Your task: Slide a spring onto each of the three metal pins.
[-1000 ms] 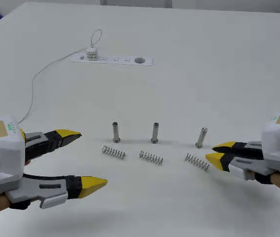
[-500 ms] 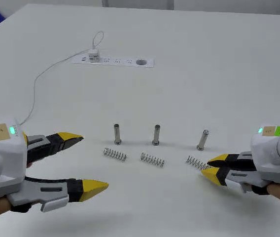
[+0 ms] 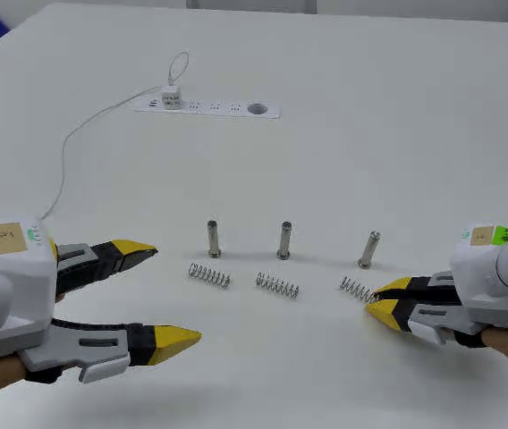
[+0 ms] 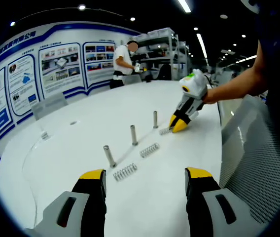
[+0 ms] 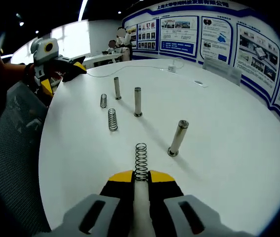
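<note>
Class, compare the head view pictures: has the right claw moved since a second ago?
Yes. Judged against the right pin, the right claw has shifted toward the person and slightly leftward, reaching the near end of the right spring.

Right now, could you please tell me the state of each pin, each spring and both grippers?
Left pin: standing, bare.
Middle pin: standing, bare.
Right pin: standing, bare.
Left spring: lying loose on the table.
Middle spring: lying loose on the table.
Right spring: lying on the table, near end gripped.
Left gripper: open, holding nothing.
Right gripper: fingers shut on that spring's end.
</note>
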Demonstrator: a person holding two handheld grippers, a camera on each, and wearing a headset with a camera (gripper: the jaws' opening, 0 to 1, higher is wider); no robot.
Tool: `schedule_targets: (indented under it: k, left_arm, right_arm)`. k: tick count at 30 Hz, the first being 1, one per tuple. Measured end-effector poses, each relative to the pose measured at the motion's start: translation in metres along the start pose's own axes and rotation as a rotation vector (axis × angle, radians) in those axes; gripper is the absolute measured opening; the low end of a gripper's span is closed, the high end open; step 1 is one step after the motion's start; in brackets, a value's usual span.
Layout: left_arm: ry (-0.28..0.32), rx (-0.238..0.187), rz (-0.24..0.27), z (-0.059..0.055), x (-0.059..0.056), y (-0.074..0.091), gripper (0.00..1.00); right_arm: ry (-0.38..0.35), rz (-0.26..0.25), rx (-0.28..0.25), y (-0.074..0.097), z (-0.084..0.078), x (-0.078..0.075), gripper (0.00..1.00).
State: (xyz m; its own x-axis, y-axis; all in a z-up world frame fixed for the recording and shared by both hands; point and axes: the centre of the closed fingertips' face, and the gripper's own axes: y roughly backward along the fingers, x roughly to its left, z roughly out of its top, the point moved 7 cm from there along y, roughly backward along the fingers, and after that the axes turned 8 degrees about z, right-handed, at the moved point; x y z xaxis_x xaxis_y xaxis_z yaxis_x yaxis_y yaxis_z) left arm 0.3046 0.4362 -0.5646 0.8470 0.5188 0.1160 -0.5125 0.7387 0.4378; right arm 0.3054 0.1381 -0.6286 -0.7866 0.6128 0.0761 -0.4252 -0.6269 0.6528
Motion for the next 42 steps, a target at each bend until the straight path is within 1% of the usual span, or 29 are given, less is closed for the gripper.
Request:
schedule_targets:
  k: [6, 12, 17, 21, 24, 33, 36, 39, 42]
  left_arm:
    - [-0.047, 0.017, -0.058, 0.002, -0.009, -0.007, 0.64]
    - [-0.097, 0.032, -0.135, 0.008, -0.016, -0.022, 0.61]
    - [-0.131, 0.039, -0.189, 0.012, -0.023, -0.034, 0.58]
    - [-0.154, 0.049, -0.222, 0.012, -0.028, -0.044, 0.57]
    - [-0.170, 0.055, -0.251, 0.012, -0.032, -0.051, 0.56]
    - [-0.180, 0.080, -0.295, 0.005, -0.033, -0.064, 0.53]
    - [-0.186, 0.088, -0.307, 0.003, -0.034, -0.068, 0.51]
    - [-0.200, 0.092, -0.322, 0.003, -0.038, -0.073, 0.48]
    - [-0.208, 0.094, -0.333, 0.002, -0.041, -0.076, 0.45]
  right_arm:
    - [-0.001, 0.009, 0.006, 0.002, 0.003, 0.003, 0.11]
    - [0.011, 0.038, 0.010, 0.004, 0.009, 0.008, 0.11]
    - [0.031, 0.085, 0.019, 0.003, 0.015, 0.015, 0.11]
    - [0.052, 0.118, 0.033, 0.001, 0.020, 0.021, 0.11]
    - [0.090, 0.163, 0.051, -0.003, 0.027, 0.028, 0.11]
    - [0.162, 0.244, 0.082, -0.013, 0.045, 0.041, 0.11]
    - [0.185, 0.273, 0.096, -0.017, 0.049, 0.046, 0.11]
    - [0.209, 0.301, 0.112, -0.022, 0.052, 0.052, 0.11]
    - [0.222, 0.318, 0.123, -0.024, 0.053, 0.055, 0.11]
